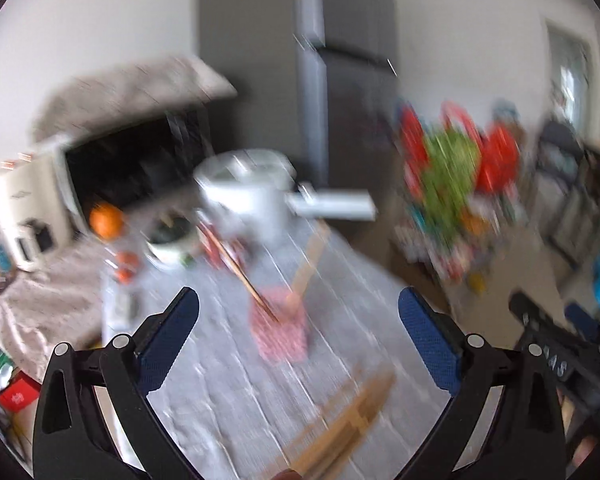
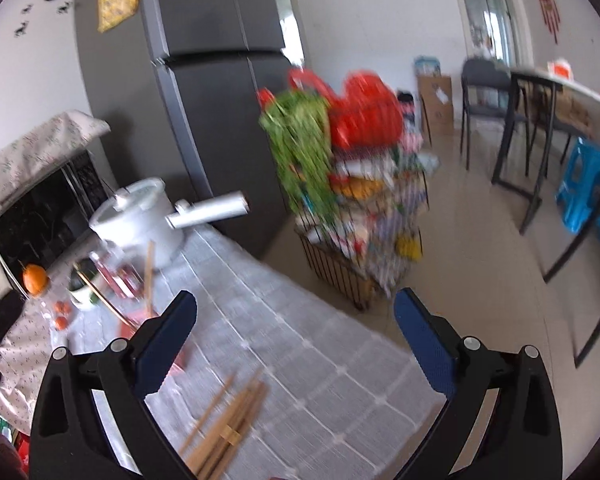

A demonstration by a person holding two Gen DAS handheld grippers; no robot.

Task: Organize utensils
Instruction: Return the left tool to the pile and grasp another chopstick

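Both views are blurred by motion. A pink patterned holder (image 1: pixel 281 330) stands on the white tiled tablecloth (image 1: pixel 228 380) with a wooden spatula (image 1: pixel 308 264) and a chopstick (image 1: pixel 240 272) leaning in it. Several wooden utensils (image 1: pixel 348 420) lie loose near the front edge. My left gripper (image 1: pixel 298 344) is open and empty above the cloth, in front of the holder. My right gripper (image 2: pixel 296 348) is open and empty, above the loose wooden utensils (image 2: pixel 228 428); the holder (image 2: pixel 140 320) is partly hidden behind its left finger. The right gripper's body shows in the left wrist view (image 1: pixel 556 356).
A white pot (image 1: pixel 244 188) with a long handle, a small bowl (image 1: pixel 168 240), oranges (image 1: pixel 106 220) and a microwave (image 1: pixel 132 168) sit at the table's far end. A grey fridge (image 2: pixel 220 80), a loaded wire rack (image 2: pixel 352 208), a dark table (image 2: pixel 560 92) and blue stool (image 2: pixel 588 188) stand beyond.
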